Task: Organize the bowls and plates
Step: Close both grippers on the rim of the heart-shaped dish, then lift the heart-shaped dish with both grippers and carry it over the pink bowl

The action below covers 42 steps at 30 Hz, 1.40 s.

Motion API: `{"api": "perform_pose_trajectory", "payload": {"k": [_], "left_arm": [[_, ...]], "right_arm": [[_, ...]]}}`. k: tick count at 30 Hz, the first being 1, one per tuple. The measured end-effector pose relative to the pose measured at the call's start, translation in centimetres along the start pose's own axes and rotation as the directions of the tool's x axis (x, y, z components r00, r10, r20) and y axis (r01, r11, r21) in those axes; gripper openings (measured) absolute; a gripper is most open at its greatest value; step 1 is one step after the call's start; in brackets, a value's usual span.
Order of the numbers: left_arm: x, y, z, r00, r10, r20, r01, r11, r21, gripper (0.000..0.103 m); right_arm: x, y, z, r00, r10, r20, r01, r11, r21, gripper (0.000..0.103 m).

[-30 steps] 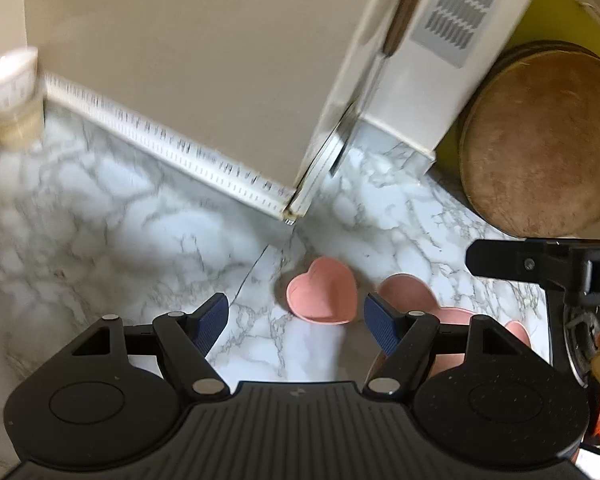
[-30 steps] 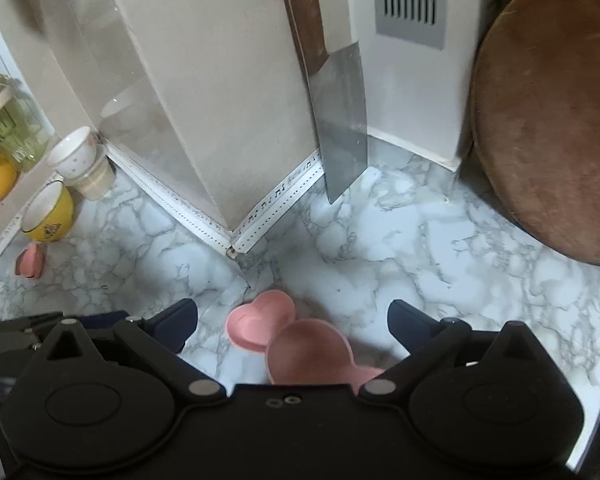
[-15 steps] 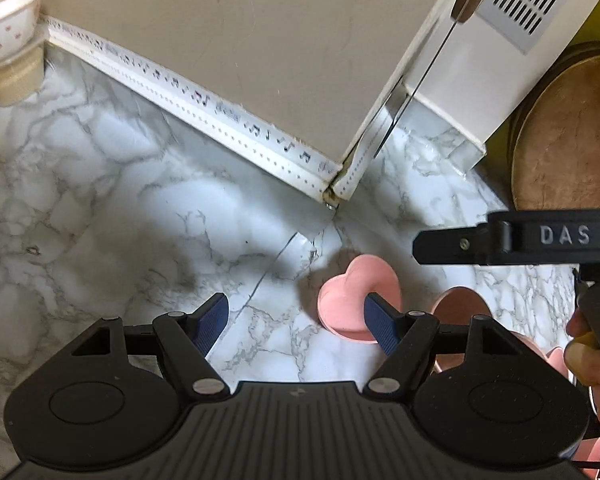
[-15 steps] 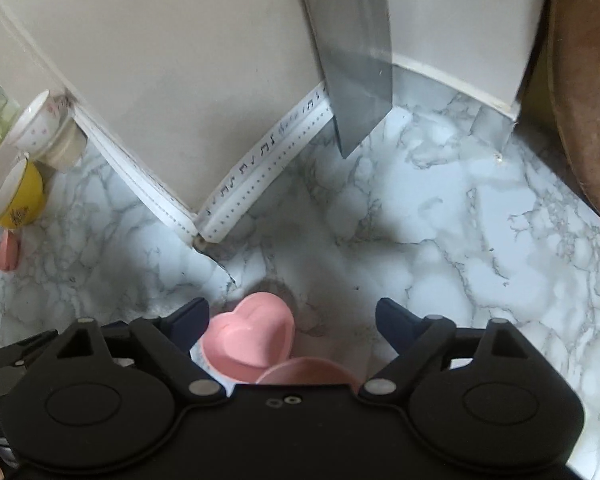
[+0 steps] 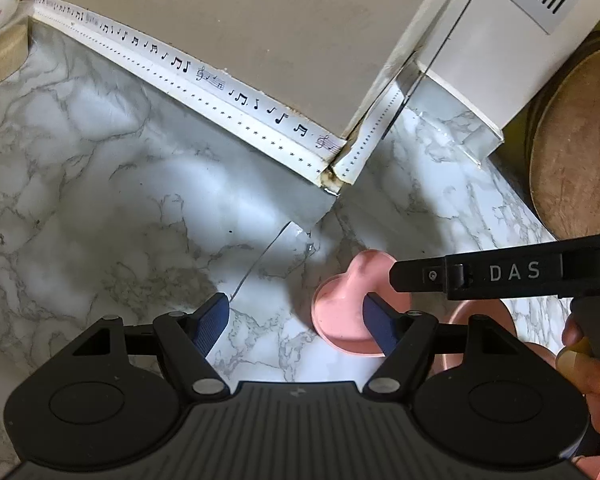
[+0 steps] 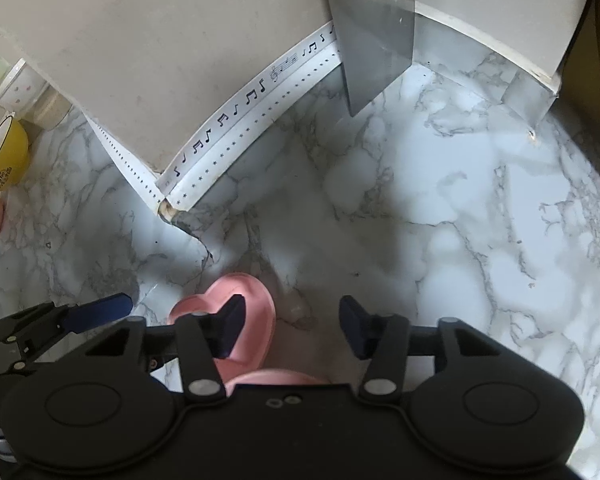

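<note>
The left tongs (image 5: 296, 322) hang open above the bench (image 5: 100, 208), with only marble surface between the blue pads; the right pad (image 5: 376, 320) stands in front of the small pink heart-shaped dish (image 5: 340, 312). The right tongs (image 6: 288, 328) have just been closing, but the jaws are still apart and grip nothing; the left finger is over the heart dish (image 6: 256, 292), and a second pink dish (image 6: 276, 378) shows at the lower edge, just beside the first.

The bench is covered with glossy white film with grey marble veins, and the film is torn near the corner. Behind, a white strip printed with music notes (image 5: 220, 92) runs along the foot of a plain beige wall. A steel cleaver blade (image 6: 374, 32) hangs before the wall. At far left stand a yellow bowl (image 6: 4, 156) and a white cup (image 6: 20, 88); at far right a round brown wooden board (image 5: 576, 140).
</note>
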<state>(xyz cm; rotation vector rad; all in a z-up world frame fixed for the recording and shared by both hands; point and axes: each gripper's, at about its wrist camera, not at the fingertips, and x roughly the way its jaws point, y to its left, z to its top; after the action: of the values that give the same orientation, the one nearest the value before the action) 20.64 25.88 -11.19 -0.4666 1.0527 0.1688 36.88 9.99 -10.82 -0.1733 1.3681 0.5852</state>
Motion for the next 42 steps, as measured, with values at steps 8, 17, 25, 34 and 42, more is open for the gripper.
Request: {"api": "perform_pose_trajectory", "payload": {"k": [8,17,25,34,42], "left_arm": [[0.8,-0.2,0.0,1.000,-0.002,-0.023,0.002,1.000,-0.001,0.047],[0.7,-1.0,-0.3,1.000,0.003,-0.019,-0.003,1.000,0.026,0.017],[0.7,-0.5,-0.4,1.000,0.009,-0.004,-0.009,0.999,0.035,0.007],[-1.4,0.1,-0.1,0.999,0.018,0.039,-0.020,0.999,0.050,0.006],[-4.3,0.0,0.3,0.996,0.003,0.087,-0.010,0.997,0.076,0.006]], "right_arm": [[0.4,0.6,0.2,1.000,0.012,0.001,-0.012,1.000,-0.022,0.024],[0.8,2.0,0.0,1.000,-0.006,0.001,0.006,0.997,-0.081,0.004],[0.5,3.4,-0.3,0.999,-0.023,0.029,0.027,0.992,-0.120,0.003],[-1.2,5.2,-0.2,0.996,-0.013,0.088,0.024,0.991,-0.130,0.003],[-4.5,5.8,-0.9,0.989,0.003,0.150,0.013,0.994,-0.108,0.003]]}}
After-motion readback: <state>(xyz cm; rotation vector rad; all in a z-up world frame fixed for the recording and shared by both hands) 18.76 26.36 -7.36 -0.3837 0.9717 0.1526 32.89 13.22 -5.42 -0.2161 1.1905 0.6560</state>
